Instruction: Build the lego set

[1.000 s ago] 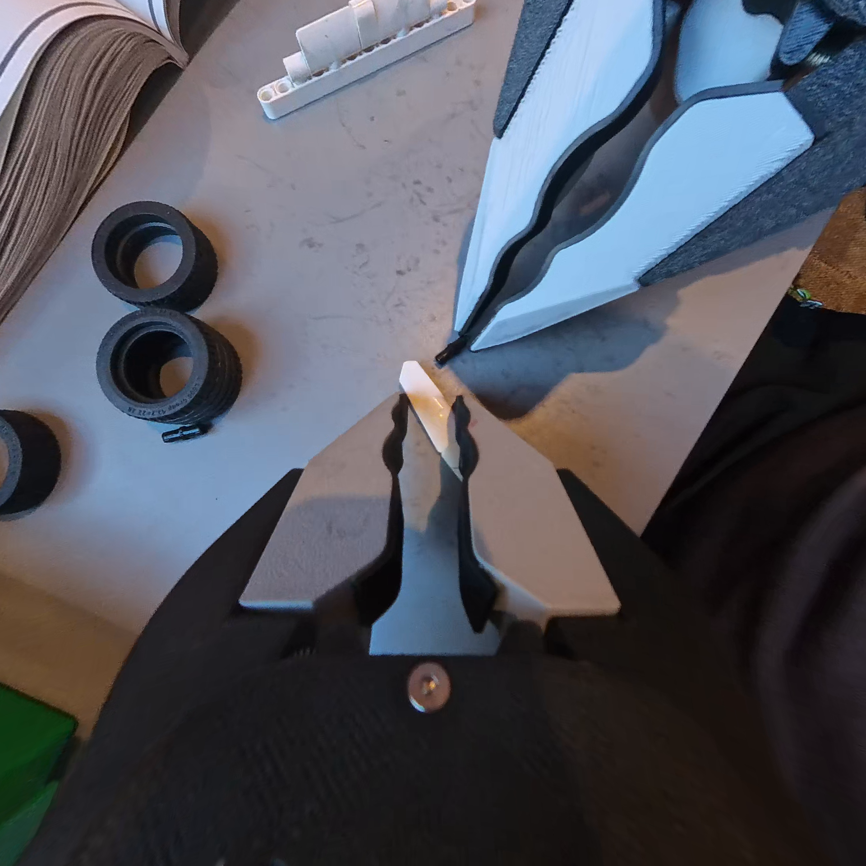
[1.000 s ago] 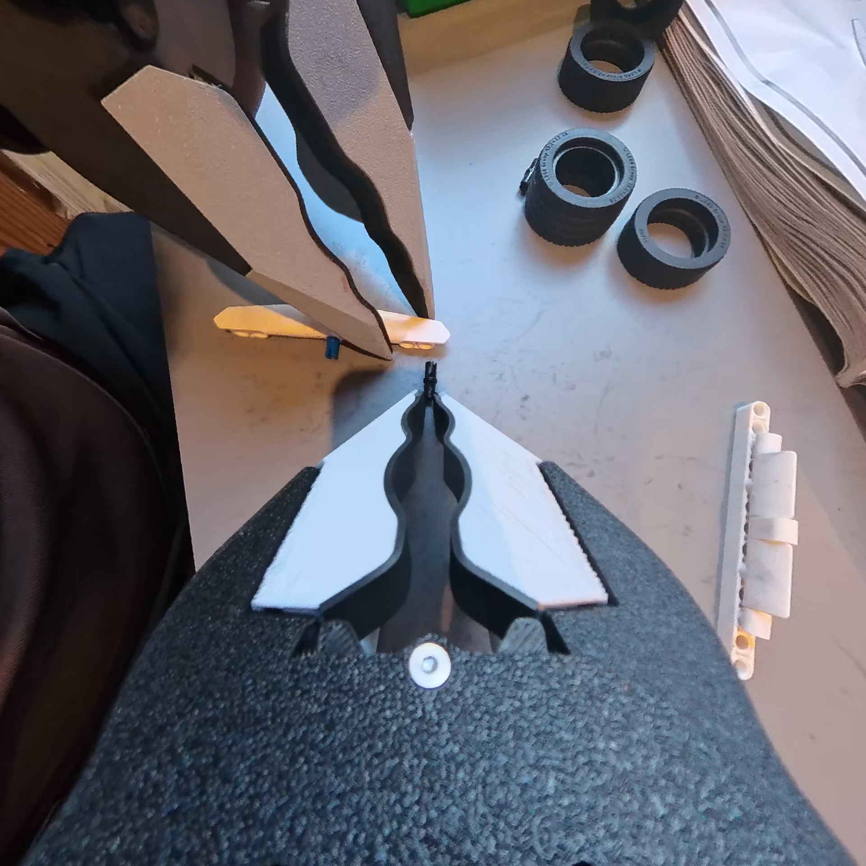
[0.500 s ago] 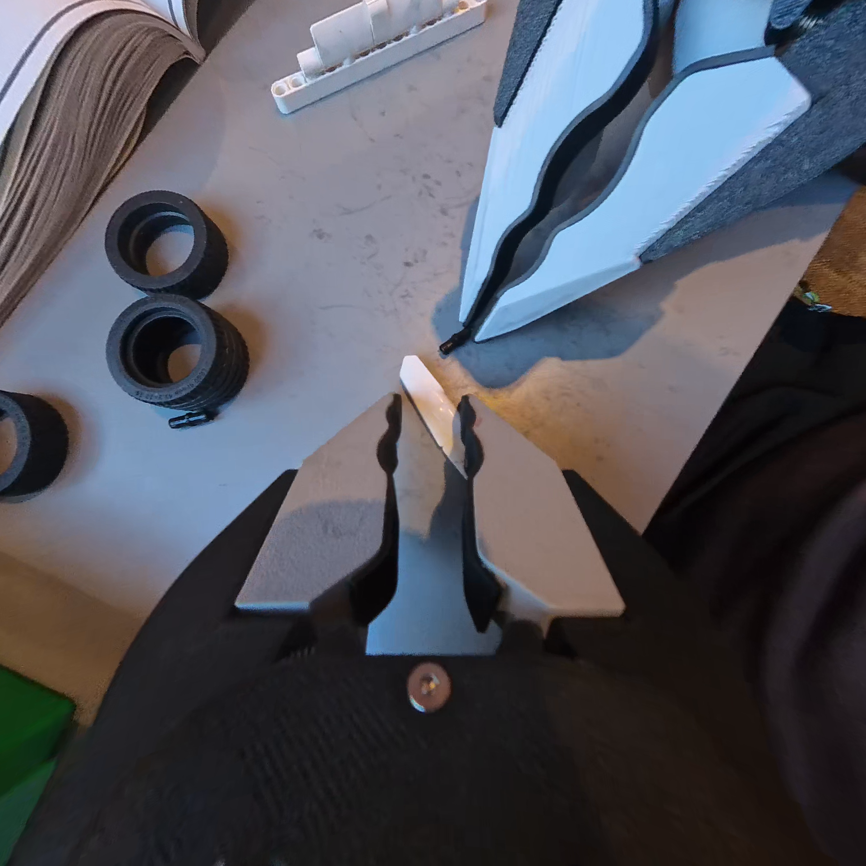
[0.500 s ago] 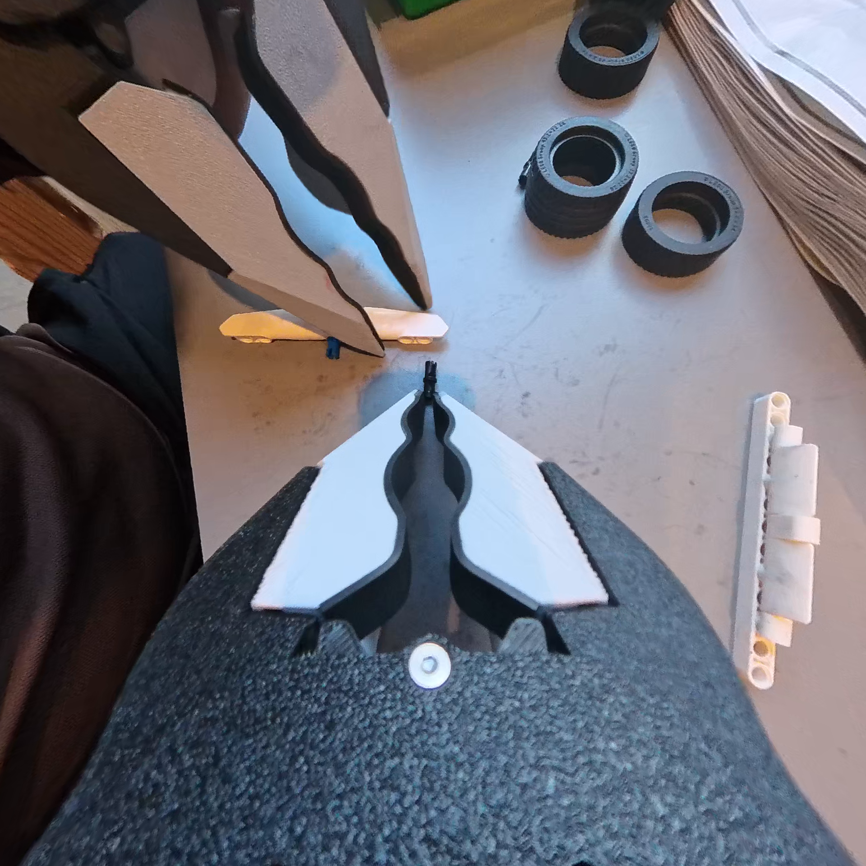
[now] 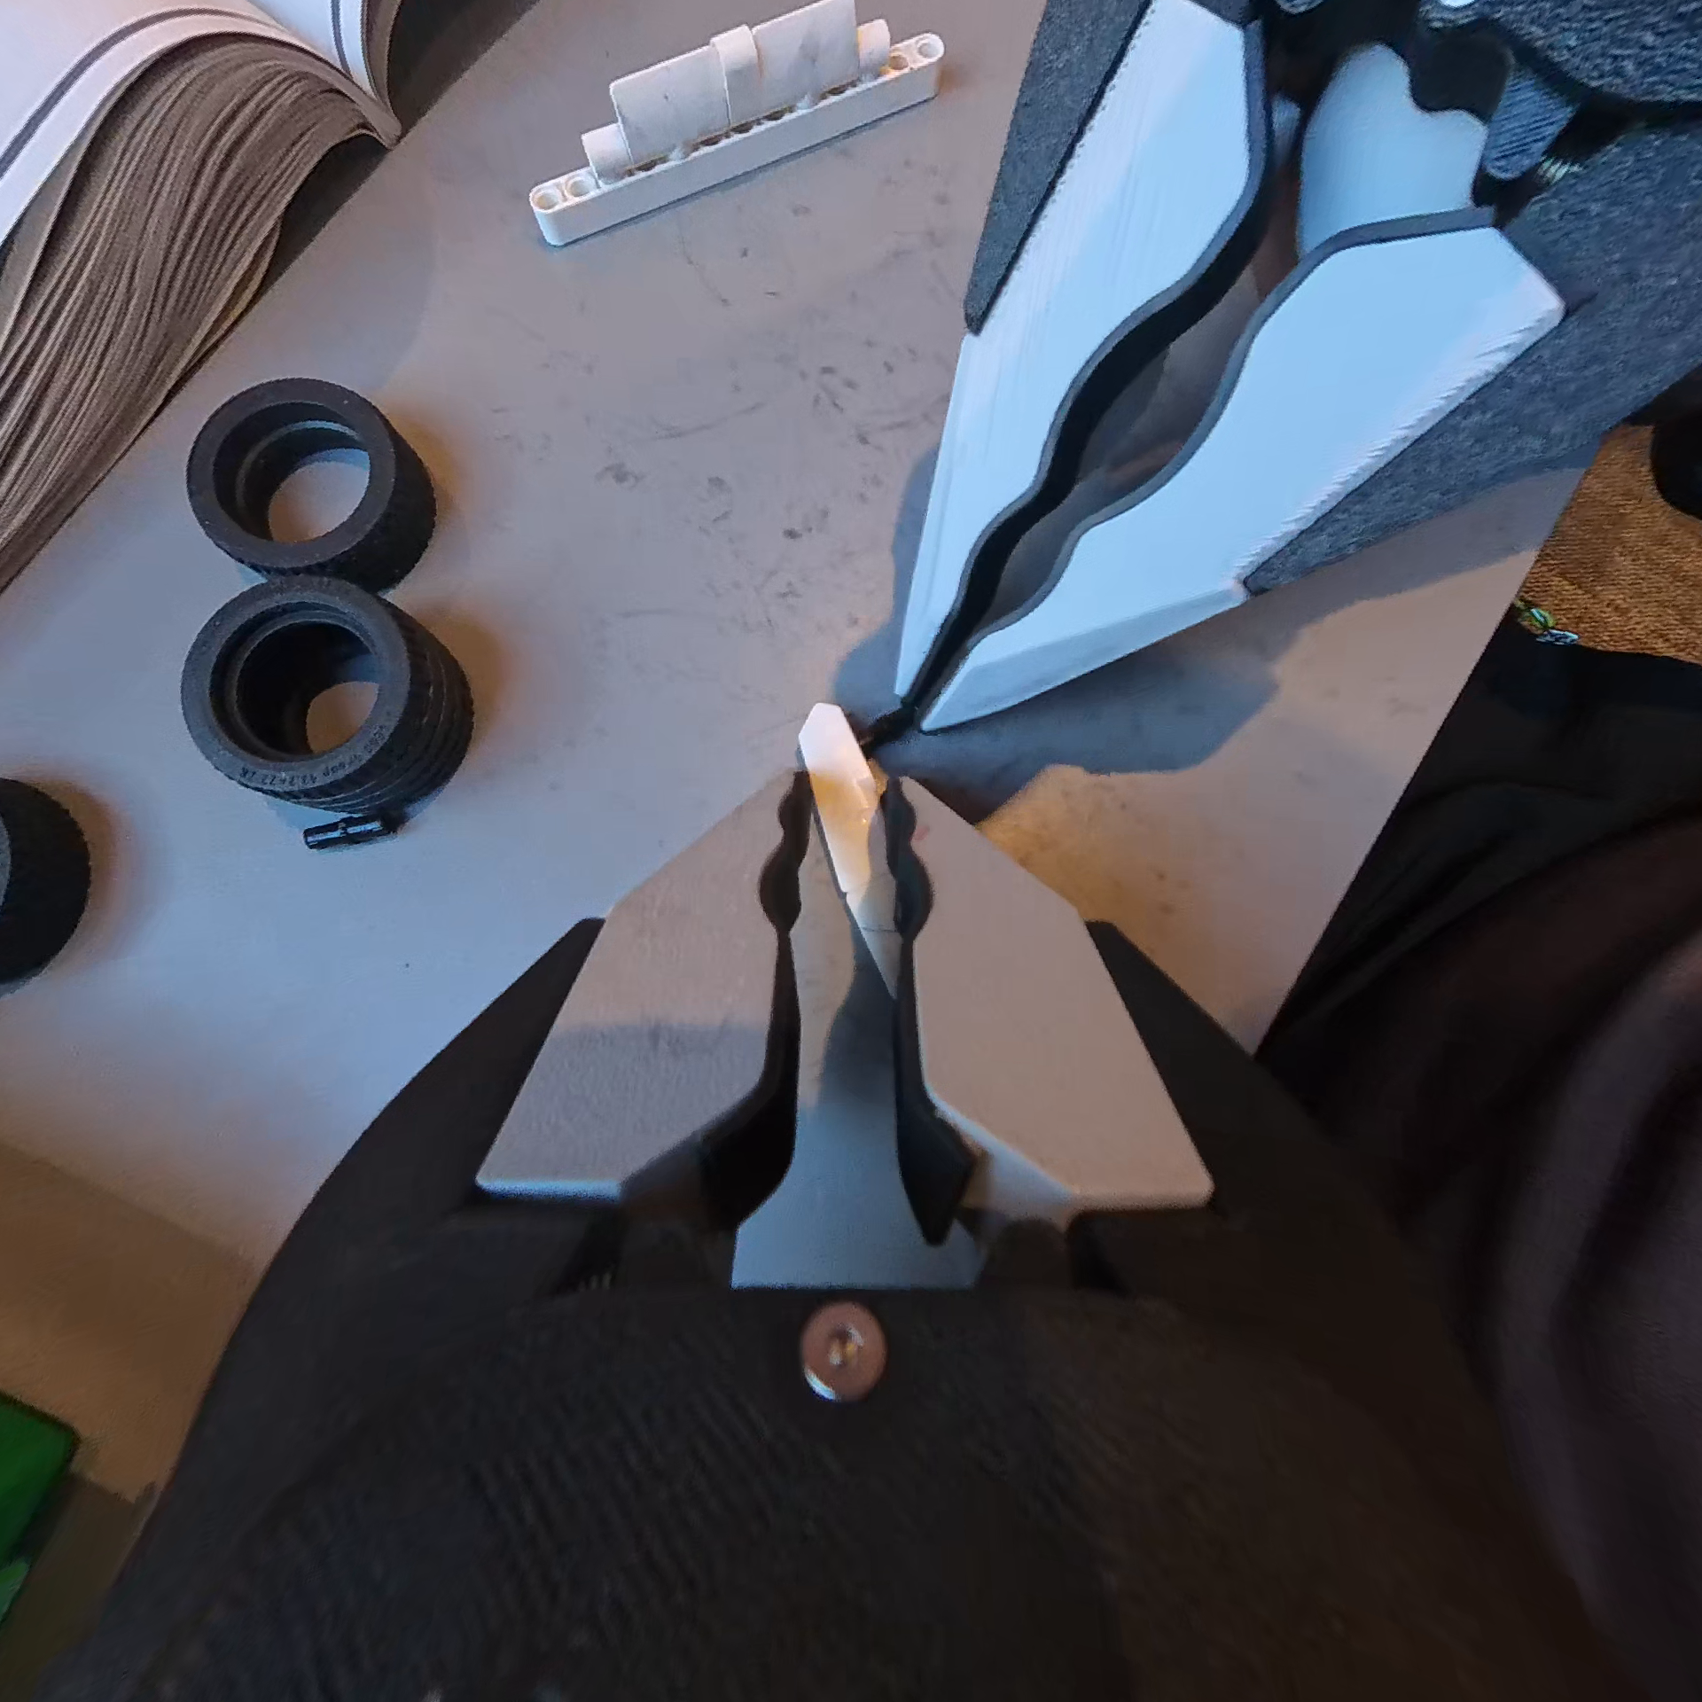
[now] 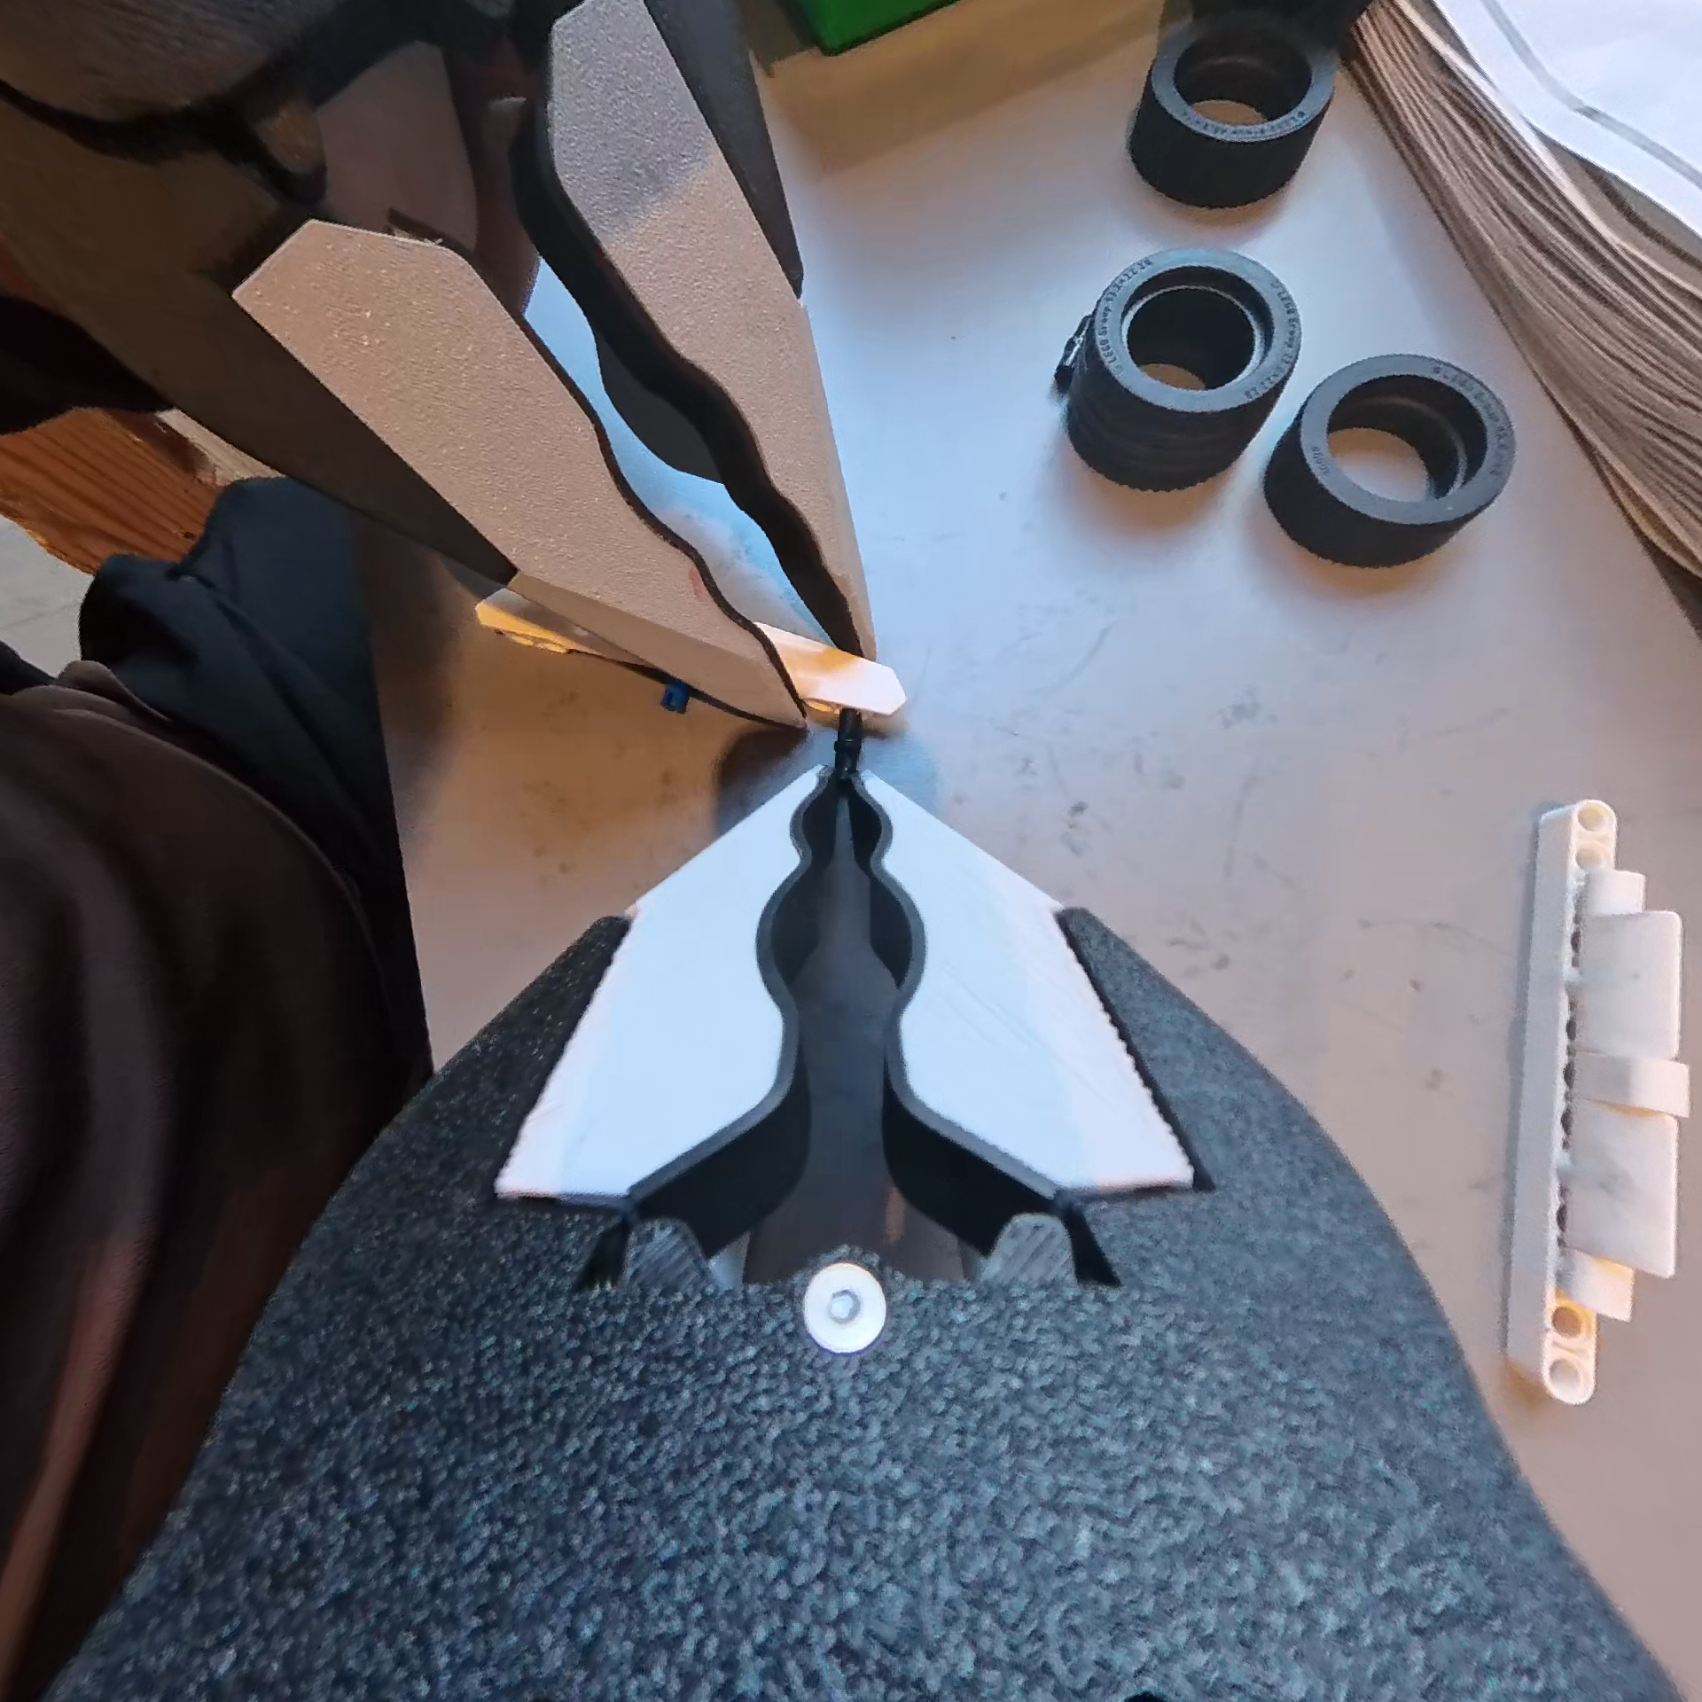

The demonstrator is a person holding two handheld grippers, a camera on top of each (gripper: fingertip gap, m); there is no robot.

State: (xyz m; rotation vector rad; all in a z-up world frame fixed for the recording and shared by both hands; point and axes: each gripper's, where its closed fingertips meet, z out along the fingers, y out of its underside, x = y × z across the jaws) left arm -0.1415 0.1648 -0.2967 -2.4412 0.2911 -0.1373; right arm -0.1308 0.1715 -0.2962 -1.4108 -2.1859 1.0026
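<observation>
Pin [image 6: 845,737], small and black, is sitting pinched in the closed tips of the right gripper [image 6: 843,778], pointing straight ahead and meeting the free end of the white beam [image 6: 852,686]; the left gripper [image 5: 847,810] is clamping that beam narrowly, its long axis lying crosswise to the pin. Right wrist view is showing the beam's side and a blue peg [image 6: 675,697] beneath it, while the left wrist view is showing only its narrow edge [image 5: 833,783]. Tires [image 5: 313,497] and a white assembly [image 5: 737,129] are lying well apart on the grey table [image 5: 645,460].

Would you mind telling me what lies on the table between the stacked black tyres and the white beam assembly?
Nothing: in the right wrist view, only bare, scuffed table separates the stacked black tyres from the white beam assembly.
</observation>
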